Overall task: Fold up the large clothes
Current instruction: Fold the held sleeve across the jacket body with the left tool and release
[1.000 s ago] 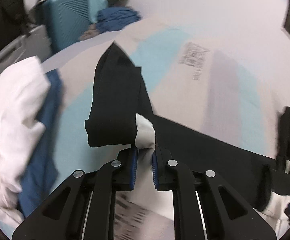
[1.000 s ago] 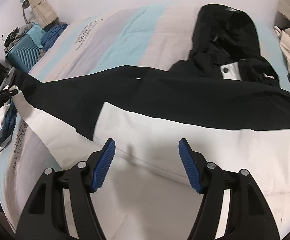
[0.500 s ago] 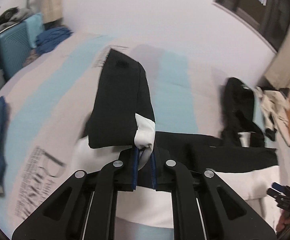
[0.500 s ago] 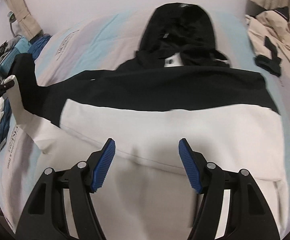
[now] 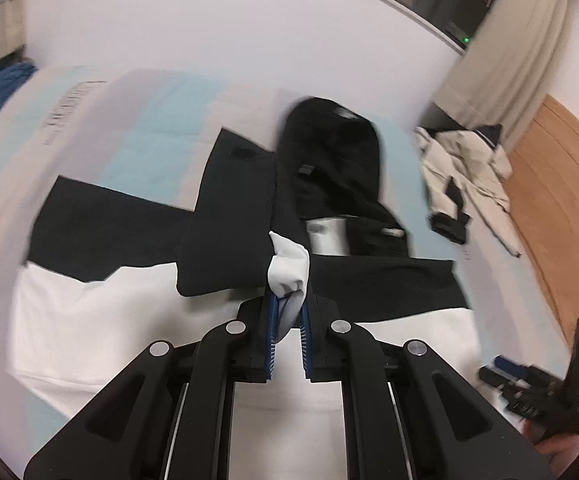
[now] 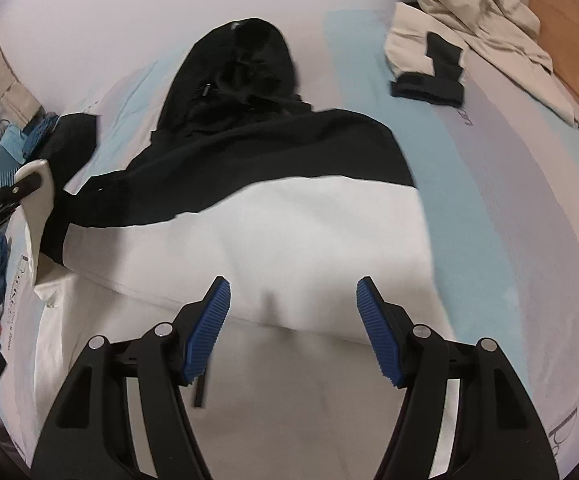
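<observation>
A striped bed (image 6: 489,184) carries a black-and-white hooded jacket (image 6: 289,232), spread flat with its hood toward the wall. A beige jacket (image 6: 481,12) lies near the bed's far corner. The left gripper (image 5: 288,312) has its jaws clamped on the jacket's sleeve cuff (image 5: 289,268), lifted above the body. The right gripper (image 6: 293,328) hangs over the white hem, jaws apart and empty.

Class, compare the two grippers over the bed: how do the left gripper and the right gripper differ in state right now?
The left gripper is shut on the jacket sleeve; the right gripper stands open with nothing between its pads. The left gripper lifts its sleeve off the jacket, while the right gripper hovers above the jacket's white part without touching it. Both have black frames and ribbed blue pads.
</observation>
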A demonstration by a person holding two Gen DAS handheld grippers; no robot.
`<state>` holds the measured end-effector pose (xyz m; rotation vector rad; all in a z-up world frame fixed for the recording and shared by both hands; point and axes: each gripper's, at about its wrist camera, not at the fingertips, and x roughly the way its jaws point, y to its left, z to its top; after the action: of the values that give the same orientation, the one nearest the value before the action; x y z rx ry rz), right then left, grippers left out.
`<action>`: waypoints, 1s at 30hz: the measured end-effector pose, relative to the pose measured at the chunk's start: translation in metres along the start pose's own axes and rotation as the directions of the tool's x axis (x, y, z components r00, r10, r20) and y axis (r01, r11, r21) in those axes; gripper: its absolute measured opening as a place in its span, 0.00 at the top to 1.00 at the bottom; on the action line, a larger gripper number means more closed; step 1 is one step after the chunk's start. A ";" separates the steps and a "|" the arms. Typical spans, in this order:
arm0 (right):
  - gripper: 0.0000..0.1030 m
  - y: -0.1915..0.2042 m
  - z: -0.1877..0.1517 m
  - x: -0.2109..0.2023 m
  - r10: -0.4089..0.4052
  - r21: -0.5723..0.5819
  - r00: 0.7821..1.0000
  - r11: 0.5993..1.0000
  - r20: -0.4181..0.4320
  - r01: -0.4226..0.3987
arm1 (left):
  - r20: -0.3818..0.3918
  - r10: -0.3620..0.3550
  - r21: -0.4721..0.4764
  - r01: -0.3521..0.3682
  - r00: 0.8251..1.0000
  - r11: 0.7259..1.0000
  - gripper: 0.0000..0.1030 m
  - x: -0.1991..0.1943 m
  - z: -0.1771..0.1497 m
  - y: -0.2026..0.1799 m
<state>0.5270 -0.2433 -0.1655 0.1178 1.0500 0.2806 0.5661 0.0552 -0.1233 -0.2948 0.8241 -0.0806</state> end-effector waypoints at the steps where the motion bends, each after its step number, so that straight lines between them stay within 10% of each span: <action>1: 0.39 -0.008 -0.001 0.000 0.011 0.005 1.000 1.000 -0.005 -0.011 | -0.004 -0.011 0.004 0.011 1.000 1.000 0.92 0.006 -0.003 -0.015; 14: 0.39 -0.081 -0.008 -0.011 0.076 -0.012 0.997 0.997 -0.024 -0.077 | -0.051 -0.046 0.123 0.052 0.998 0.991 0.92 0.070 -0.043 -0.180; 25: 0.39 -0.152 -0.011 -0.022 0.030 0.020 0.999 0.999 -0.012 -0.030 | -0.105 0.014 0.288 0.016 0.994 0.958 0.89 0.105 -0.089 -0.245; 30: 0.39 -0.175 -0.020 -0.030 0.017 0.041 1.000 0.999 -0.022 -0.016 | -0.134 0.048 0.323 -0.002 0.990 0.946 0.72 0.118 -0.107 -0.257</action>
<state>0.5254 -0.4201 -0.1905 0.1602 1.0779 0.2761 0.5786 -0.2362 -0.2012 0.0313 0.9390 -0.2126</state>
